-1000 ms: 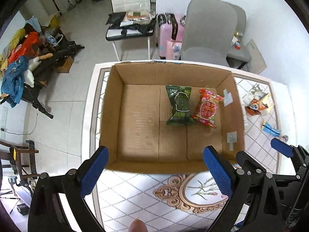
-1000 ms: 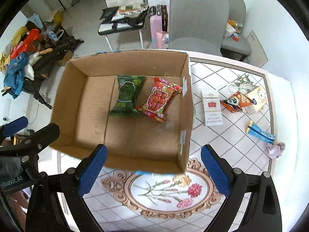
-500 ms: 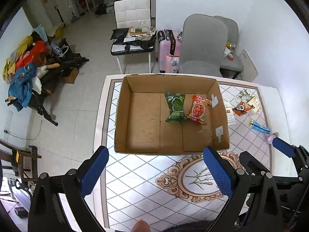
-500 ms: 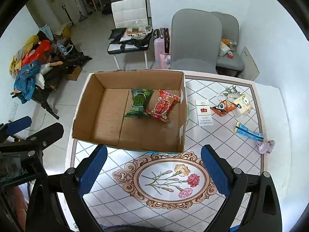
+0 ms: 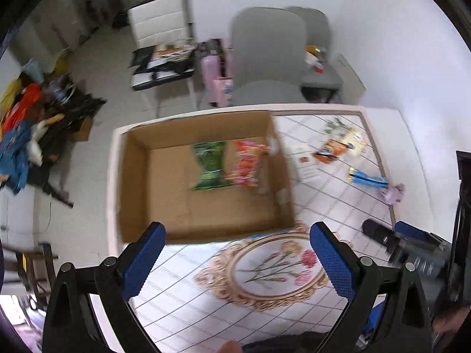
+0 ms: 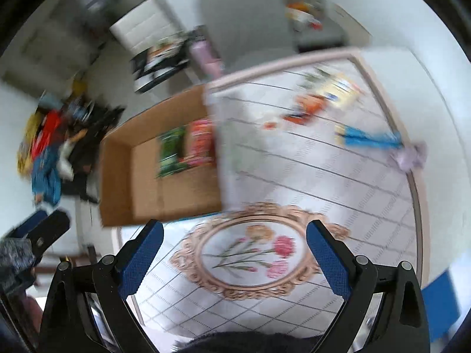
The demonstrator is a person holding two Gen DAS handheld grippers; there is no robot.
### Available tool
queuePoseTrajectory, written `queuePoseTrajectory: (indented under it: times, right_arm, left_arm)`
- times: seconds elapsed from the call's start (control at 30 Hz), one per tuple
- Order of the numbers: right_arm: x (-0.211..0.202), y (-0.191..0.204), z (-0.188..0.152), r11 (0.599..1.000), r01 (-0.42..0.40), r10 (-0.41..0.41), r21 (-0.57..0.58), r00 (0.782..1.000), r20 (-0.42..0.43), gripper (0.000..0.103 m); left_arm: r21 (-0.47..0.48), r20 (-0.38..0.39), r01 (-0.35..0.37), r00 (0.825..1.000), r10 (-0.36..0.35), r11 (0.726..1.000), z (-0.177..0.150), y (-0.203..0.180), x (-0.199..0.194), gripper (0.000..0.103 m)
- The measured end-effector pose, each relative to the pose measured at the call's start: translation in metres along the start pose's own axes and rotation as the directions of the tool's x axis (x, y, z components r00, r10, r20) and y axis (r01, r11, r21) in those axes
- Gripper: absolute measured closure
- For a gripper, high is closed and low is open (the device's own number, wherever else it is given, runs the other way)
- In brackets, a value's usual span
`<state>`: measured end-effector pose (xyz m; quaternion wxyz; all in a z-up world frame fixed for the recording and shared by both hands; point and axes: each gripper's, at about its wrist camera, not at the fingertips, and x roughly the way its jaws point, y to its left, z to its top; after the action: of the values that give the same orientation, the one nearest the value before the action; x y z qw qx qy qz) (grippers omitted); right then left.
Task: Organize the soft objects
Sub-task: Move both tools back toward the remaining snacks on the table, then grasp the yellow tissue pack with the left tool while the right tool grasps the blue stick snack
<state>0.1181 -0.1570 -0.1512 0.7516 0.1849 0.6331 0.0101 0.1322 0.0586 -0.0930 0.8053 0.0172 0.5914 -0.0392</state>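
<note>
Both grippers hang empty with fingers spread wide: the left gripper [image 5: 235,260] and right gripper [image 6: 234,257] each frame the flower medallion on the tabletop [image 5: 338,214]. Half a second ago both looked squarely at the cardboard box [image 5: 138,182]; now they have swung right, the right view blurred with motion. The green packet [image 5: 209,166] and red packet [image 5: 247,164] lie side by side inside the box. Loose on the tabletop remain an orange packet [image 5: 331,151], a blue packet [image 5: 368,179] and a purple soft thing [image 5: 393,195]. The turn suggests one of these is the next pickup
</note>
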Motion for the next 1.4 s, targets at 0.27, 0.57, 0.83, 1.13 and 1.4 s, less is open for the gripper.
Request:
queuePoseTrajectory:
  times: [0.27,0.57,0.83,1.13,1.4]
  right_arm:
    - [0.067,-0.195,0.081,0.891,-0.002,0.034,0.453,0.997,-0.062,0.004]
    - [0.192,-0.291,0.146,0.772,0.101,0.06,0.628,0.971,-0.231,0.036]
    - [0.204,-0.265,0.167,0.952,0.226,-0.149,0.207,0.931,-0.333,0.07]
    - [0.193,-0.29,0.184,0.976,0.165,-0.11,0.145,0.937,-0.33,0.047]
    - [0.211,-0.277,0.17,0.975,0.142,-0.074,0.172,0.933,-0.352,0.047]
  left_arm:
    - [0.167,-0.072,0.003,0.997,0.009,0.986,0.065,-0.123,0.072,0.003]
    - [0.223,-0.253,-0.006,0.965,0.064,0.975,0.118,-0.203,0.181,0.003]
    - [0.277,-0.356,0.032,0.932,0.072,0.96,0.155,-0.25,0.247,0.003]
    - [0.473,-0.435,0.03,0.877,0.203,0.881,0.162,-0.324,0.35,0.003]
    - [0.484,-0.458,0.03,0.86,0.225,0.874,0.151,-0.341,0.367,0.036]
